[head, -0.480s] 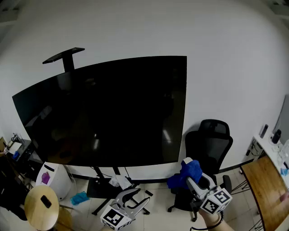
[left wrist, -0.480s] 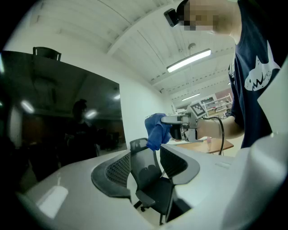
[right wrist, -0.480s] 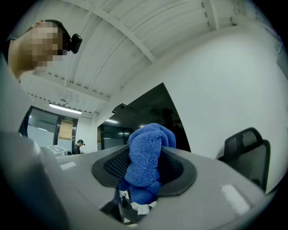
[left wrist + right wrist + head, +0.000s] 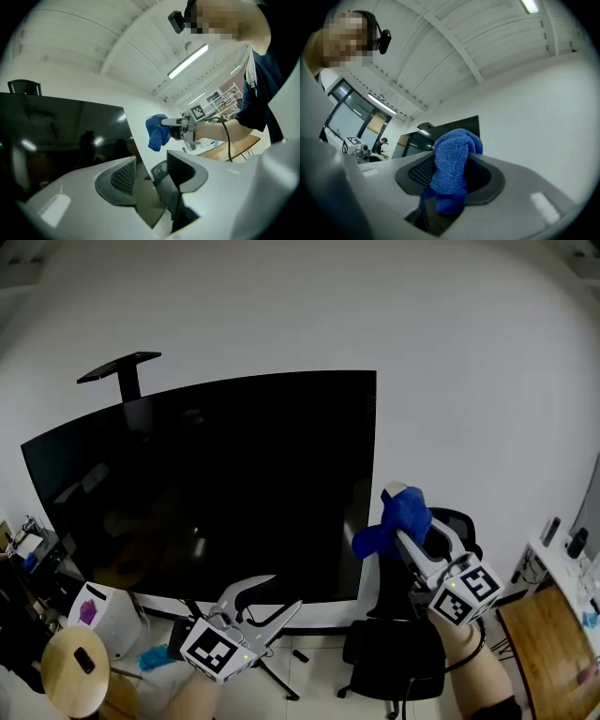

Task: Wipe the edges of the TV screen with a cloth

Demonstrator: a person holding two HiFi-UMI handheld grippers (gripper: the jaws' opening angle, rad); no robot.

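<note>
White wall (image 4: 469, 381) backs the TV screen (image 4: 206, 493). At the screen's right side, the right tool (image 4: 397, 507) is clamped on the blue cloth (image 4: 375, 538). The cloth is bunched between both jaws and hangs out below them.

Change over the last half second: the right tool has risen from below the screen's lower right corner to a position beside the lower part of the screen's right edge. In the head view the cloth's hanging fold now overlaps that edge. Contact cannot be confirmed.

Below the screen's bottom edge, the left tool (image 4: 286, 592) has its jaws partly apart with nothing between them. It has also come up slightly toward that edge.

Assessment: the approach looks nearly complete and wiping of the right edge is about to begin. The next move likely calls for pressing the cloth against the edge and running along it.
</note>
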